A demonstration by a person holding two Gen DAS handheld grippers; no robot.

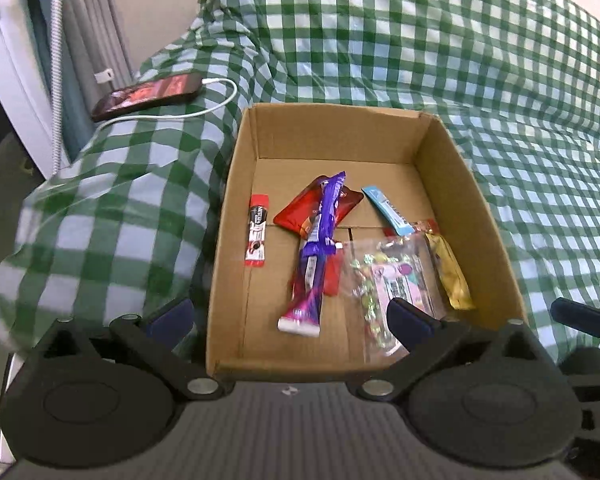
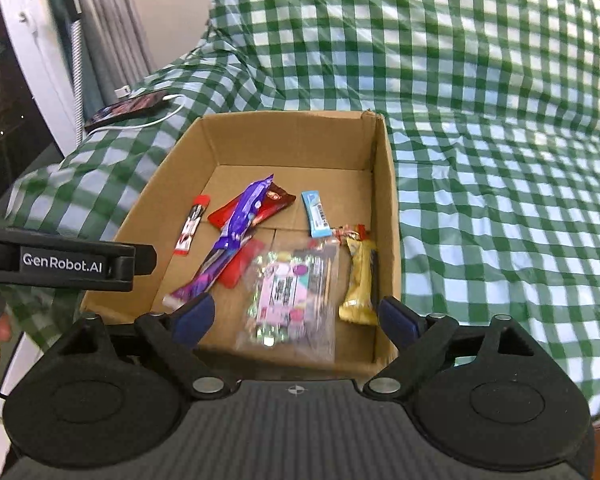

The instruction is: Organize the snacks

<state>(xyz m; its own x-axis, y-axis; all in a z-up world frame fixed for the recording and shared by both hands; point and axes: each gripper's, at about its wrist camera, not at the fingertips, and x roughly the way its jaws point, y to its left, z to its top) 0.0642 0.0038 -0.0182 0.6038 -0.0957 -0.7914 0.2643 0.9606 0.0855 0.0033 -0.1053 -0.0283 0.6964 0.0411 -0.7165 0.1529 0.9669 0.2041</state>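
Observation:
An open cardboard box (image 1: 452, 184) (image 2: 384, 200) sits on a green checked cloth. Inside lie a purple bar (image 1: 314, 256) (image 2: 228, 240), a red packet (image 1: 296, 212) (image 2: 276, 200), a red-black coffee stick (image 1: 256, 236) (image 2: 190, 230), a light blue bar (image 1: 388, 210) (image 2: 317, 214), a gold bar (image 1: 452, 276) (image 2: 360, 284) and a clear candy bag (image 1: 388, 280) (image 2: 292, 292). My left gripper (image 1: 288, 316) is open and empty at the box's near left corner. My right gripper (image 2: 296, 320) is open and empty over the box's near edge, above the candy bag.
A phone (image 1: 148, 94) (image 2: 126, 110) on a white charging cable (image 1: 204, 110) lies on the cloth at the left. The left gripper's body (image 2: 60, 264) shows at the left of the right wrist view. A curtain and window frame stand far left.

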